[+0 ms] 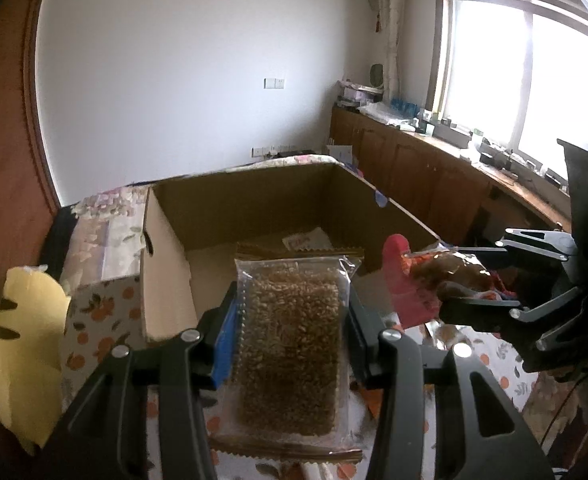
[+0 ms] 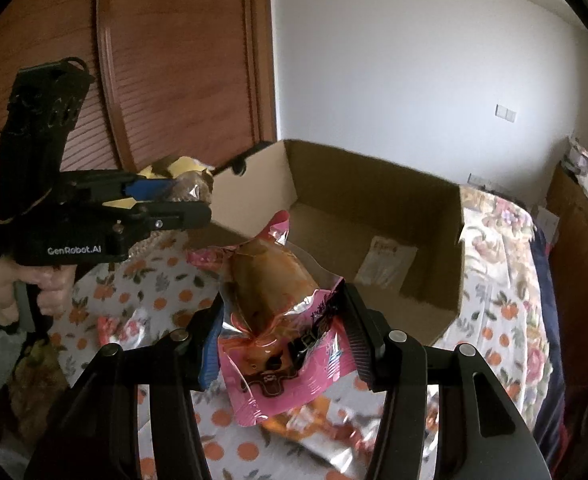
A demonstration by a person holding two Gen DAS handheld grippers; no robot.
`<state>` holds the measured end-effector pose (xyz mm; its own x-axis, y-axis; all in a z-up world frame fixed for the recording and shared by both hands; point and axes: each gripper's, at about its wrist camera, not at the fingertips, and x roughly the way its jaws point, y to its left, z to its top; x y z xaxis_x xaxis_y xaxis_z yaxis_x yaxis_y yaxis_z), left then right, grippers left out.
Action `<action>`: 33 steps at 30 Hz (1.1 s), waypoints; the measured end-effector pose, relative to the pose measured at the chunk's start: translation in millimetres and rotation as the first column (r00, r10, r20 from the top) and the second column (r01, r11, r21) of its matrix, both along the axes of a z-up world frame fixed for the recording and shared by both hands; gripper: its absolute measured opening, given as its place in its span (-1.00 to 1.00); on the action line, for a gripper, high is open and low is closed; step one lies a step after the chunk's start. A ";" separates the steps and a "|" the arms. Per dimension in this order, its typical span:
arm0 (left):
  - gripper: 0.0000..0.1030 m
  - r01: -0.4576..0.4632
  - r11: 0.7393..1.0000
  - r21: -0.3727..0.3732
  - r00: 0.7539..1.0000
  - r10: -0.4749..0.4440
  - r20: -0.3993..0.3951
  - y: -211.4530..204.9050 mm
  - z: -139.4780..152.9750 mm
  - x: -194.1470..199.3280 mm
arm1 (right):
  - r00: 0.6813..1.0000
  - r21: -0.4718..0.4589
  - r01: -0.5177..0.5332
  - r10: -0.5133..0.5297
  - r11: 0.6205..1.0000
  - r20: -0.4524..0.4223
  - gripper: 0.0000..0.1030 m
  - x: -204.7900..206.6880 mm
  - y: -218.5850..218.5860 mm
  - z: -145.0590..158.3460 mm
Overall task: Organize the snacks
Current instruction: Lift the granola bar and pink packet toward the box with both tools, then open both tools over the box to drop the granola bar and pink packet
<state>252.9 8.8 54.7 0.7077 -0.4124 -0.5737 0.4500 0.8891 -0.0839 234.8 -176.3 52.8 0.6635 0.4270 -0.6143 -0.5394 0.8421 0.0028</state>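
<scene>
My left gripper [image 1: 292, 312] is shut on a clear packet of brown grain bar [image 1: 290, 344], held above the bed just before the open cardboard box [image 1: 166, 240]. My right gripper [image 2: 282, 320] is shut on a pink packet with a brown meat snack [image 2: 278, 312], held near the box's [image 2: 374, 184] front corner. The right gripper and its pink packet [image 1: 410, 280] show at the right of the left wrist view. The left gripper with its grain packet [image 2: 192, 192] shows at the left of the right wrist view. A white snack packet [image 2: 386, 264] lies on the box floor; it also shows in the left wrist view [image 1: 308, 240].
The box sits on a bed with an orange-print sheet [image 2: 166, 300]. More snack packets [image 2: 322, 428] lie on the sheet under my right gripper. A yellow plush [image 1: 18, 344] lies left of the box. Wooden cabinets [image 1: 414, 168] run under the window; a wooden door [image 2: 174, 60] stands behind.
</scene>
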 end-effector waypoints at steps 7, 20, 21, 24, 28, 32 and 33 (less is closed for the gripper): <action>-0.11 -0.001 1.000 -0.016 1.000 0.001 0.006 -4.3 2.8 33.6 | 1.000 -0.002 0.011 -0.011 1.000 0.020 0.03 32.3 0.6 10.7; -0.11 -0.029 1.000 -0.007 0.998 0.028 -0.052 -6.0 -33.2 89.2 | 0.999 -0.052 0.041 -0.042 0.998 -0.019 0.04 86.8 -1.7 -17.2; -0.11 -0.028 1.000 -0.006 0.998 0.028 -0.053 -6.3 -34.4 91.4 | 0.999 -0.048 0.042 -0.043 0.998 -0.021 0.04 90.6 -2.3 -18.1; -0.10 -0.029 1.000 -0.003 0.998 0.029 -0.055 -7.6 -38.9 95.7 | 0.998 -0.046 0.051 -0.052 0.998 -0.024 0.05 101.4 -3.7 -22.5; -0.05 -0.036 0.999 -0.012 0.997 0.035 -0.065 -8.1 -44.0 98.5 | 0.997 -0.041 0.071 -0.073 0.997 -0.034 0.05 114.7 -5.6 -30.0; -0.04 -0.049 0.999 -0.012 0.996 0.048 -0.072 -9.1 -48.1 97.9 | 0.994 -0.047 0.075 -0.078 0.996 -0.073 0.05 126.0 -3.9 -41.9; -0.04 -0.051 0.999 -0.013 0.996 0.050 -0.072 -9.4 -48.2 97.6 | 0.994 -0.052 0.077 -0.081 0.996 -0.079 0.05 127.5 -3.5 -45.7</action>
<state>350.5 -0.6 6.6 0.6853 -0.3858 -0.6176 0.3971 0.9089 -0.1271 362.3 -179.8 7.1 0.6409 0.3436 -0.6864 -0.4712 0.8820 0.0017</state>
